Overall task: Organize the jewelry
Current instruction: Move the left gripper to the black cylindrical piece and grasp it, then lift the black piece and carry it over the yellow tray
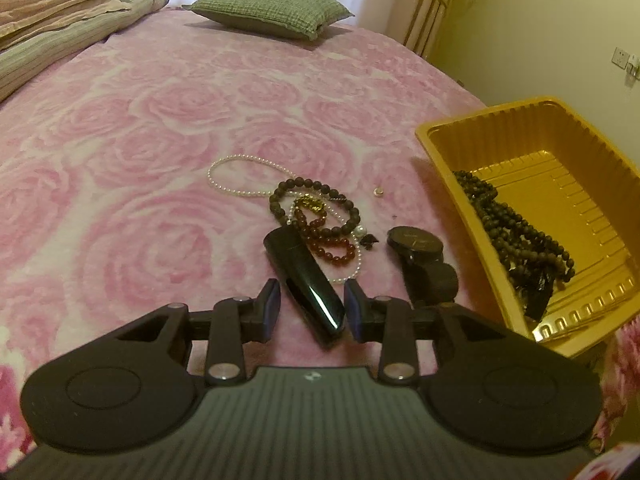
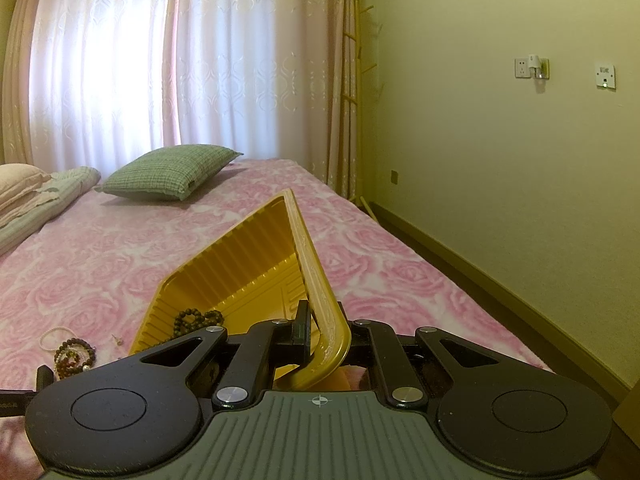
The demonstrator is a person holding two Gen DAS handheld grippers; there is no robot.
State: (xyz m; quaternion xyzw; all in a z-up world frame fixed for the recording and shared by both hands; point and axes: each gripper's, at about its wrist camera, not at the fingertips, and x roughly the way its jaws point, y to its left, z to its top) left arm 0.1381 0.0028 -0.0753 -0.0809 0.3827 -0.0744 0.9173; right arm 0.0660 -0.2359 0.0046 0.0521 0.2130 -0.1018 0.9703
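Jewelry lies heaped on the pink rose bedspread: a pearl strand, a dark bead bracelet, a red bead bracelet and a black watch. A glossy black oblong piece lies between the fingers of my left gripper, which is open with a small gap at each pad. The yellow plastic tray at the right holds a dark bead necklace. My right gripper is shut on the tray's near rim, and the tray tilts up.
A tiny pale earring or stud lies alone between the heap and the tray. A green pillow and folded quilts sit at the far end of the bed. The bed's right edge drops to floor beside a wall.
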